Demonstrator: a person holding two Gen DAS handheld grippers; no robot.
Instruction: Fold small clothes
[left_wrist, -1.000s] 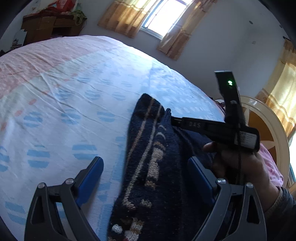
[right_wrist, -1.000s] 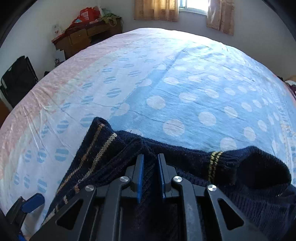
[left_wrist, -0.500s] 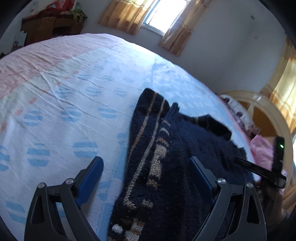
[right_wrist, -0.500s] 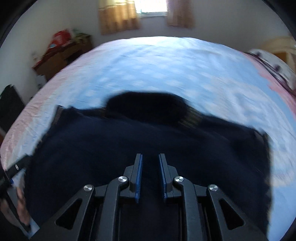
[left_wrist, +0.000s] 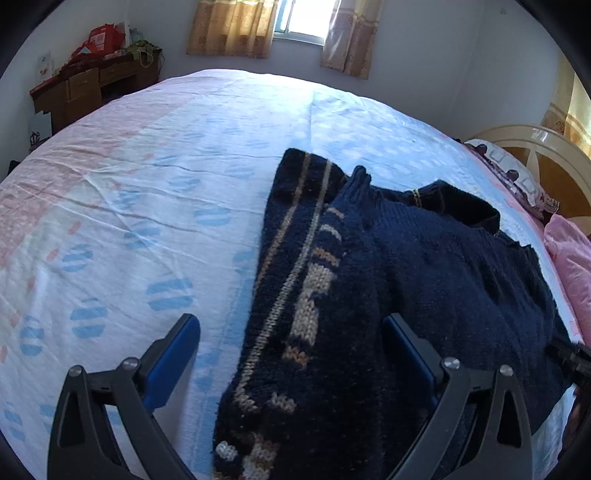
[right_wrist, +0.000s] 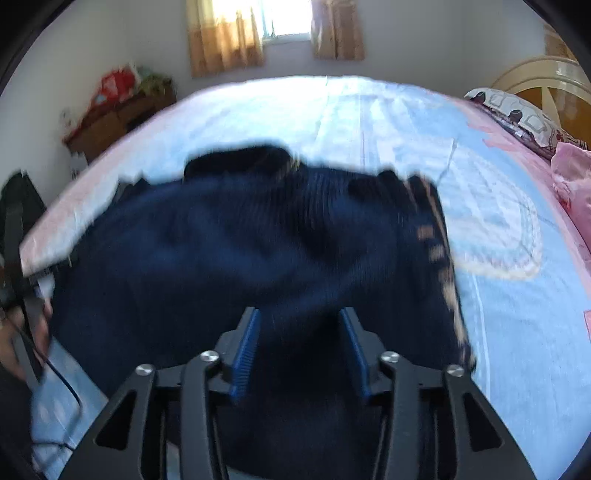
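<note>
A small navy knitted sweater (left_wrist: 424, 280) with tan stripes lies on the bed, one sleeve folded over its body. My left gripper (left_wrist: 291, 328) hovers wide open over its striped left edge, jaws still spreading, pads clear of the knit. In the blurred right wrist view the same sweater (right_wrist: 229, 251) fills the middle. My right gripper (right_wrist: 301, 321) sits above its near edge with jaws opening. Dark fabric shows between the blue pads (right_wrist: 249, 339), but they do not press on it. A hand (right_wrist: 22, 332) with the left gripper's handle shows at the left edge.
The bed sheet (left_wrist: 155, 206) is white and light blue with blue dots, pink toward the left. A pillow (left_wrist: 513, 177) and pink cloth (left_wrist: 569, 258) lie by the cream headboard (left_wrist: 535, 147) on the right. A cluttered wooden desk (left_wrist: 88, 88) stands far left.
My right gripper let go of the sweater fold and swept sideways across the garment, its jaws parting. The left gripper turned a little and its view swung toward the window.
</note>
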